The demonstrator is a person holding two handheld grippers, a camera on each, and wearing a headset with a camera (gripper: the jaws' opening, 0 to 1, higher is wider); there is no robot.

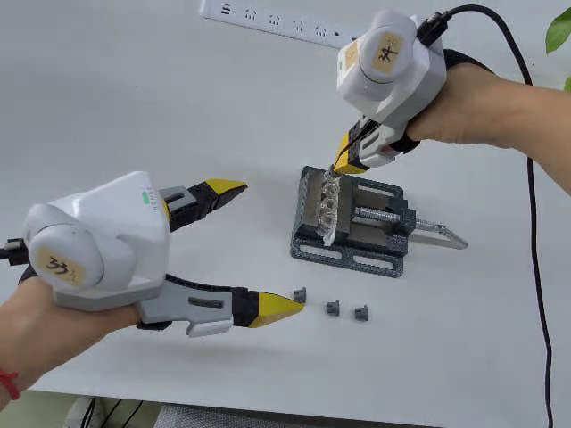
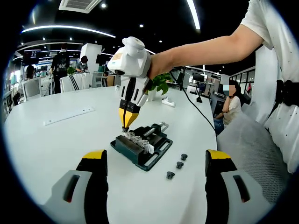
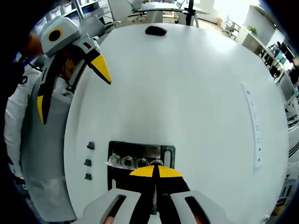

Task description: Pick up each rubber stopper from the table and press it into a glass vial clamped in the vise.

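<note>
Gripper in my right hand (image 1: 337,168), jaws pinched together, contents I cannot tell, hangs over the end vial (image 1: 333,185) in the vise (image 1: 357,254) just beneath and should press straight down; spare stoppers (image 1: 333,308) lie by my wide-spread left gripper (image 1: 270,246).

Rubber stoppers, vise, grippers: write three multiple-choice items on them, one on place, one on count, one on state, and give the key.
1. Where do the loose rubber stoppers lie?
A. on the table beside the vise
B. on top of the vise
C. at the table's far edge

2. How many loose stoppers are there?
A. two
B. three
C. five

3. How does the left gripper stand?
A. open
B. shut on a stopper
C. shut on the vise

Key:
1 A, they sit in a row by the vise's base.
2 B, three show in the head view.
3 A, its yellow tips are wide apart over the table.
</note>
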